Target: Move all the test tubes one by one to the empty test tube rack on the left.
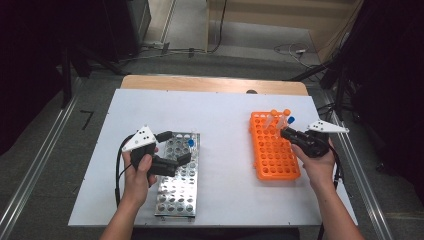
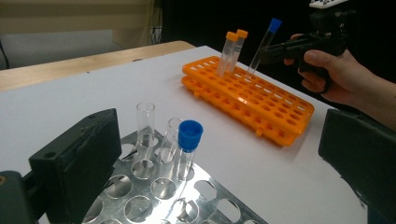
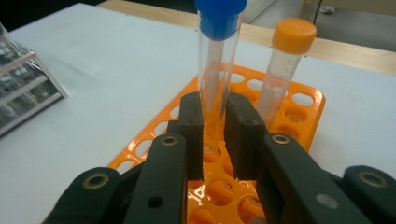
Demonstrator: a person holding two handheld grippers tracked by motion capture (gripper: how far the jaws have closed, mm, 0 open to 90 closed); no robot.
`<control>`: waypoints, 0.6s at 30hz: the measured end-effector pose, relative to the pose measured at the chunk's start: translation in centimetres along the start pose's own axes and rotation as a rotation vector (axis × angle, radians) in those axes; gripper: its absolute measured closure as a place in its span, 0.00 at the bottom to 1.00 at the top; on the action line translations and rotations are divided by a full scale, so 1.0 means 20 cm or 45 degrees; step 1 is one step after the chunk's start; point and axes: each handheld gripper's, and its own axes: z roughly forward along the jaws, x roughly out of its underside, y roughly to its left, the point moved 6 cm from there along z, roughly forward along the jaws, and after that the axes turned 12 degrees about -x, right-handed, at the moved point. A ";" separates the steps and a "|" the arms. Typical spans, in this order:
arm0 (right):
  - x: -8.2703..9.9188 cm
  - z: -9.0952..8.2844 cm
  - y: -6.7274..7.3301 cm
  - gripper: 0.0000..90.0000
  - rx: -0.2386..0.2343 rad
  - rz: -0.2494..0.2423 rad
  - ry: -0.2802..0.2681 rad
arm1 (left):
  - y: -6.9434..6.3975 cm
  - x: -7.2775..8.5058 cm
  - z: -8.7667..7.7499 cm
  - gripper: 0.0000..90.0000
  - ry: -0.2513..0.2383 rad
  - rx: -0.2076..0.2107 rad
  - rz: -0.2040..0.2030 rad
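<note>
Blue-capped tube (image 3: pixel 218 60) is clamped in our right fingers (image 3: pixel 215 122); lift straight, probably clearing the orange rack (image 1: pixel 274 150) at two o'clock; left fingers (image 2: pixel 219 163) open.

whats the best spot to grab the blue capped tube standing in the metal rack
Grip the blue-capped tube on its clear wall just below the cap, coming from above with the jaws either side. It stands upright in the metal rack, and two open tubes close behind crowd that side.
</note>
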 end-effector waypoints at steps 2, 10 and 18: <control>-0.01 -0.01 0.02 0.84 -0.011 0.011 -0.014 | -0.01 -0.01 0.00 0.00 -0.002 0.008 0.002; -0.04 -0.02 0.12 0.84 -0.107 0.007 -0.021 | -0.06 -0.01 0.03 0.00 -0.004 0.039 0.020; -0.07 0.02 0.26 0.84 -0.213 -0.024 -0.002 | -0.11 -0.02 0.04 0.00 0.004 0.086 0.051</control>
